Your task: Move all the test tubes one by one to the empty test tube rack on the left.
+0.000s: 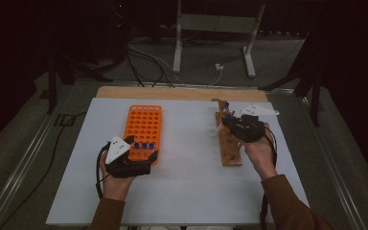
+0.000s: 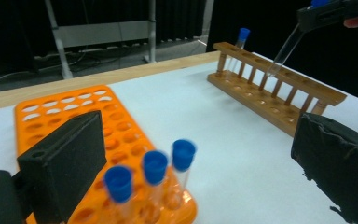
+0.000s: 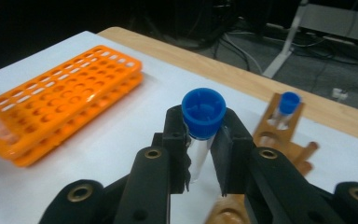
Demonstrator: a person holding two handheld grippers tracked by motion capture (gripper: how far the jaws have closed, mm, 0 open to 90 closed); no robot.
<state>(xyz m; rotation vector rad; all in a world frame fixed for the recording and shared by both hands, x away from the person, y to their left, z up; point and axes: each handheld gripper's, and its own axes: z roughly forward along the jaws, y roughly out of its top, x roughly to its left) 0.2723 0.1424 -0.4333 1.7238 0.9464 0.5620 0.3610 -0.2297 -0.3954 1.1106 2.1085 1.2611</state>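
Left gripper (image 1: pixel 141 152): jaws spread wide, empty, at near end of orange rack (image 1: pixel 143 125). That rack holds three blue-capped tubes (image 2: pixel 154 173) in its near row; remaining holes empty. Right gripper (image 3: pixel 200 156) clamps one capped tube (image 3: pixel 203 122), raised over wooden rack (image 1: pixel 229 141). Far end of wooden rack holds one tube (image 2: pixel 240 39).
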